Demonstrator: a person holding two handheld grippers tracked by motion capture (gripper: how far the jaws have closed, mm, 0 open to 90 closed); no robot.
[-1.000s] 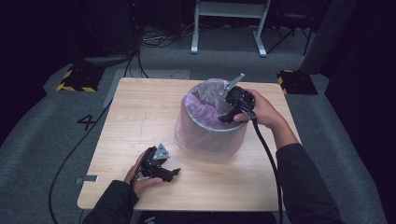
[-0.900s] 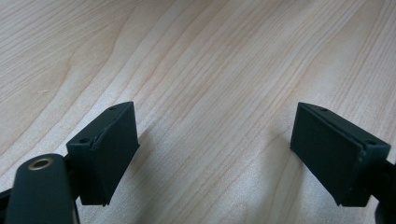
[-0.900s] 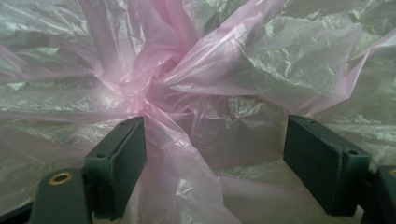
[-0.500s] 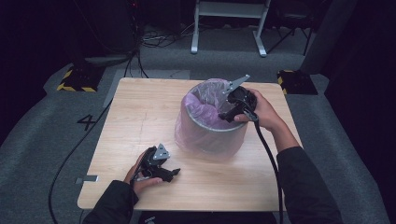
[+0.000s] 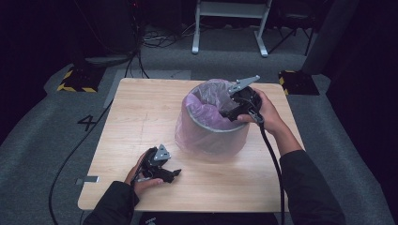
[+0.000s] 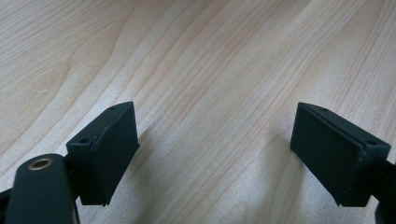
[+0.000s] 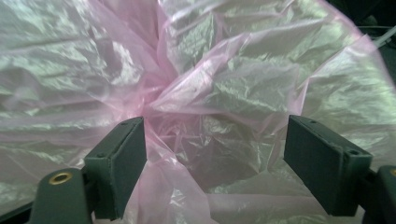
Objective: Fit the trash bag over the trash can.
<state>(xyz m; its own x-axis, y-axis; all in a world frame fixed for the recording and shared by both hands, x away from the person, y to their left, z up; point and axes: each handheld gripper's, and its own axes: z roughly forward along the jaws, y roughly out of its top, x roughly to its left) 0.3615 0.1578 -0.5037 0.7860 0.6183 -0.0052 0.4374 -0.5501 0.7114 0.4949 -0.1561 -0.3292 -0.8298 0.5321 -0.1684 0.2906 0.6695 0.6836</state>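
My right gripper (image 5: 228,112) has lifted slightly inside the round grey bin (image 5: 213,138), jaws spread, nothing pinched; the thin pink plastic liner (image 7: 196,93) needs regrabbing. Left gripper (image 5: 172,173) idles, spread.

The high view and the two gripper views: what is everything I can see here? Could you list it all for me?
Table: one, light wood, centre of the high view.
Bin: one, round, dark-rimmed, on the table right of centre.
Bag: one, pink thin plastic, lining the bin and folded over its rim, crumpled inside.
Floor cable: one, black, on the grey floor left of the table.
Hazard-striped blocks: two, black and yellow, on the floor beyond the table's far corners.
Metal frame: one, pale, on the floor behind.
Left gripper: black, fingers open, resting low over the bare table near its front edge.
Right gripper: black, fingers open, at the bin's mouth facing the bag.
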